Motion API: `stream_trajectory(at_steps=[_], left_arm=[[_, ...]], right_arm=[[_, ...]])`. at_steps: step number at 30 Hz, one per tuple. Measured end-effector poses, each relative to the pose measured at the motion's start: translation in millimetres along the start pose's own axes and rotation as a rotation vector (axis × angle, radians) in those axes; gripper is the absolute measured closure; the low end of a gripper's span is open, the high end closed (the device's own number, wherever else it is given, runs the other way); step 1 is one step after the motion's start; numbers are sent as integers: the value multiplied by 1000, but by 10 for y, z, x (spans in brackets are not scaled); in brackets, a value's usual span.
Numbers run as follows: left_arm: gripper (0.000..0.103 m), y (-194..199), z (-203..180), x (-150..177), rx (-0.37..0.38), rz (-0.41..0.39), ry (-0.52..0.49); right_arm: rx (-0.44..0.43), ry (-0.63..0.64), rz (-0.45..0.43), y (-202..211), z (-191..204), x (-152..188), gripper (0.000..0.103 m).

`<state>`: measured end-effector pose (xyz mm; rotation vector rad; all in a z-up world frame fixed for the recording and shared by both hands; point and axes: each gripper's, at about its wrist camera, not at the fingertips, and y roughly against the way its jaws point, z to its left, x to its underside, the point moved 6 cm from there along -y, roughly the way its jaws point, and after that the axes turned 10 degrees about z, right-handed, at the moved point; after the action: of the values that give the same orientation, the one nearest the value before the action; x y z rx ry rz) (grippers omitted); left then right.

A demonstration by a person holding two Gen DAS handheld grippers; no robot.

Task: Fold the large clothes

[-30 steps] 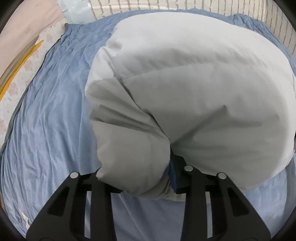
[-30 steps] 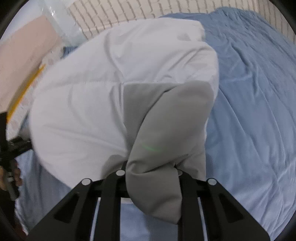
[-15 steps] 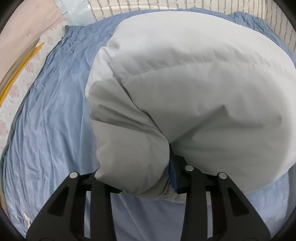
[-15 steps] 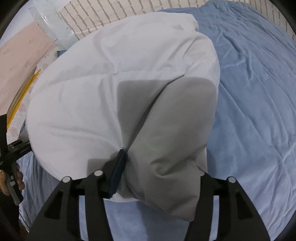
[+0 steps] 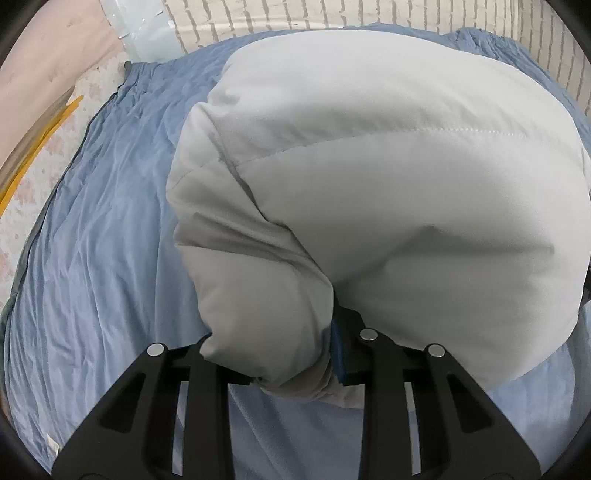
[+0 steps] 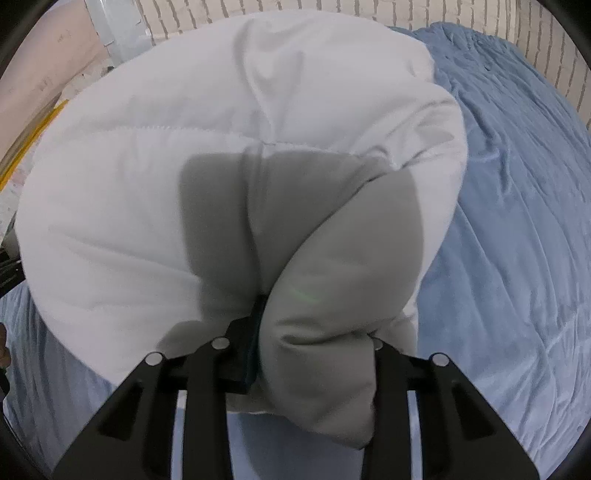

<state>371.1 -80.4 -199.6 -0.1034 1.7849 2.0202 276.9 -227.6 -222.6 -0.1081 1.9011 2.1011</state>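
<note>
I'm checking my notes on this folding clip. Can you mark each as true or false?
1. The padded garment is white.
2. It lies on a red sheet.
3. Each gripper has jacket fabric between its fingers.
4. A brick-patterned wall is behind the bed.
1. True: the puffy jacket is white.
2. False: the bed sheet is blue.
3. True: the left gripper and right gripper both have padding between closing jaws.
4. True: the brick-patterned wall runs behind.

One puffy white jacket (image 5: 388, 177), filling the middle of both views. One blue bedsheet (image 5: 99, 266) beneath it, showing from seven to ten o'clock. Two grippers: the left gripper (image 5: 275, 354) and the right gripper (image 6: 314, 354), each at six o'clock.
</note>
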Motion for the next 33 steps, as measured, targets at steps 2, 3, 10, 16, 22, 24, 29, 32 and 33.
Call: stream_trajectory(at_steps=[2,3,10,16,22,24,29,32,33], left_arm=[[77,134,81,-67,8,6,22],[79,125,66,-58,7,7,30],[84,664,-224,-31,70,-48,143],[84,1119,-1187,497,184,-72,112],[84,1464,-2016,1422,310,-69,56],[82,1407,-2243,1675,282,-60,-19],[79,1368,-2426,1948,169,-69,-97],[75,1455,-2327,1929,174,-70,-76],[72,1398,-2295,1947,166,-70,-70]], right_arm=[[5,7,5,11,22,-85,79],[7,14,5,45,17,-136,82],[146,221,-301,1321,-160,-534,90],[292,316,-498,2329,-707,-88,90],[260,204,-346,2171,-1920,981,88],[172,122,-218,1787,-2371,1302,87],[-4,-33,-138,1428,-2636,1583,76],[45,-2,-113,1460,-2579,1577,67],[56,11,-103,1480,-2554,1569,65]])
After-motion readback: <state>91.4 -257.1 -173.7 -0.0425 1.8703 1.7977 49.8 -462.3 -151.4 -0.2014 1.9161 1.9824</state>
